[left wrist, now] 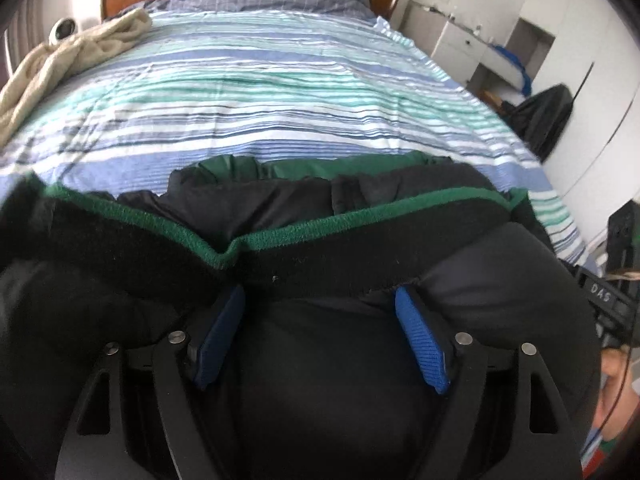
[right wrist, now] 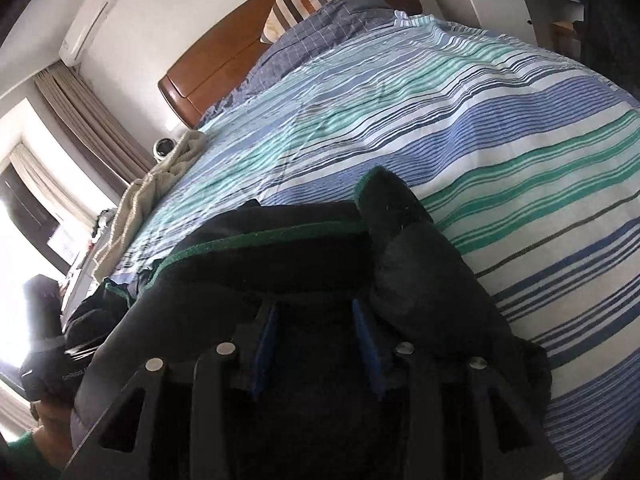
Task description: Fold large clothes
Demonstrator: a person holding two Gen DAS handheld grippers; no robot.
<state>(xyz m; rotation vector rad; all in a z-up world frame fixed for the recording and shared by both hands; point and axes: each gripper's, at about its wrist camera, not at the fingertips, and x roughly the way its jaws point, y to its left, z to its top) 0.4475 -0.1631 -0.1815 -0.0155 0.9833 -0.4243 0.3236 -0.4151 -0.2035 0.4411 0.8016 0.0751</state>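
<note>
The black jacket [left wrist: 320,240] with green trim is bunched on the striped bed [left wrist: 280,112], right up against both tools. Left tool [left wrist: 320,308] has its blue pads spread wide, jacket bulging between them. Right tool [right wrist: 316,316] looks parted too, fabric in the gap. A cream blanket [left wrist: 68,64] lies far ahead-left.
</note>
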